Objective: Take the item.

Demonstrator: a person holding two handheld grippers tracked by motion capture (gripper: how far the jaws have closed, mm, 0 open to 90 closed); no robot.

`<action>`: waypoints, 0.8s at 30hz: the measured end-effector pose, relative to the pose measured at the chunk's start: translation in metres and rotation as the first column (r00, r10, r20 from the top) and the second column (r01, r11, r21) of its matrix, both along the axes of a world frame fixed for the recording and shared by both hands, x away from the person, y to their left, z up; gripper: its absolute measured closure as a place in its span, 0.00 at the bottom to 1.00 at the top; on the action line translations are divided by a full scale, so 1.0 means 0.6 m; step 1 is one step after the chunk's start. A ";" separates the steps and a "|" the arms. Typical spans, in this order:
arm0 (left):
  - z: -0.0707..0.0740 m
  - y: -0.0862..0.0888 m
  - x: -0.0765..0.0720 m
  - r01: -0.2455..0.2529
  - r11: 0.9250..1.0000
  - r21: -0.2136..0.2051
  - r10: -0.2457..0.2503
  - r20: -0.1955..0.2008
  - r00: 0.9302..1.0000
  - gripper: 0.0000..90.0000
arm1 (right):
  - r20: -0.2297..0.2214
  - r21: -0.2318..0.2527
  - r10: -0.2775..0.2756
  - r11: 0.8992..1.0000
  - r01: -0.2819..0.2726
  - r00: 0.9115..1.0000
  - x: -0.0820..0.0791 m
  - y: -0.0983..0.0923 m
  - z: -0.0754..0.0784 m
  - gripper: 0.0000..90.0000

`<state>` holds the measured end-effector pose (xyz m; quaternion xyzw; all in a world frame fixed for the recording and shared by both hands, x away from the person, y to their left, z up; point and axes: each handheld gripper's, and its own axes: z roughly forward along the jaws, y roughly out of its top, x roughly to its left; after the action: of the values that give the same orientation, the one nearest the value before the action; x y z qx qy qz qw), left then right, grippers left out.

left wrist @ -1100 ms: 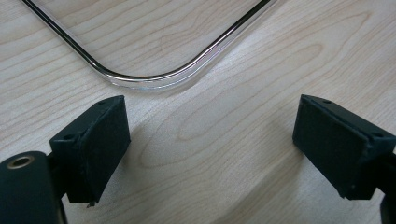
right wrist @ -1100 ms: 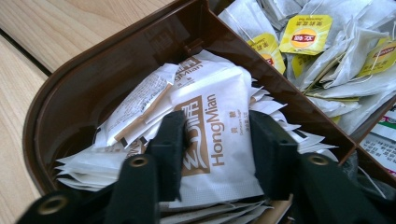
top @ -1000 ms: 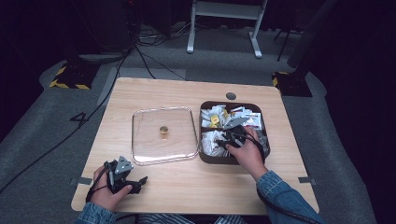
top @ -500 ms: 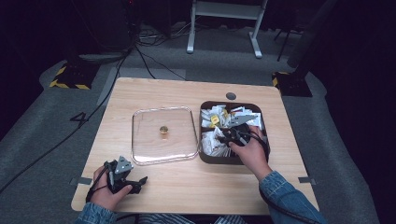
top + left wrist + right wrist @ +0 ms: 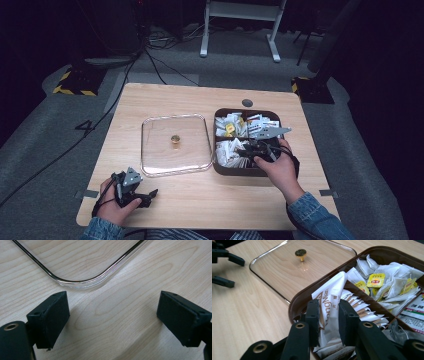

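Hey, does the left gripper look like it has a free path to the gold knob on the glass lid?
Probably yes. The left gripper rests open on the table beside the glass lid, and nothing stands between it and the gold knob.

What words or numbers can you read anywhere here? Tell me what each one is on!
"ongMian", first letters hidden: on the white packet pinched in the right gripper.
"4": on the grey floor left of the table.
Yellow tea bag tag: print too small to read.
Red and white sachet: print too blurred to read.
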<state>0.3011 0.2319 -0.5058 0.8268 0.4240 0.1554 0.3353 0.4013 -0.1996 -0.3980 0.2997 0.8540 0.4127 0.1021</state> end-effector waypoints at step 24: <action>0.000 0.000 0.000 -0.001 1.000 -0.002 0.001 -0.001 1.000 0.13 | -0.025 0.081 0.038 0.996 -0.036 0.999 -0.106 -0.072 -0.035 0.80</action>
<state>0.3010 0.2320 -0.5058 0.8263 0.4248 0.1546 0.3360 0.3377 -0.2430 -0.4187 0.2932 0.8435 0.4444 0.0710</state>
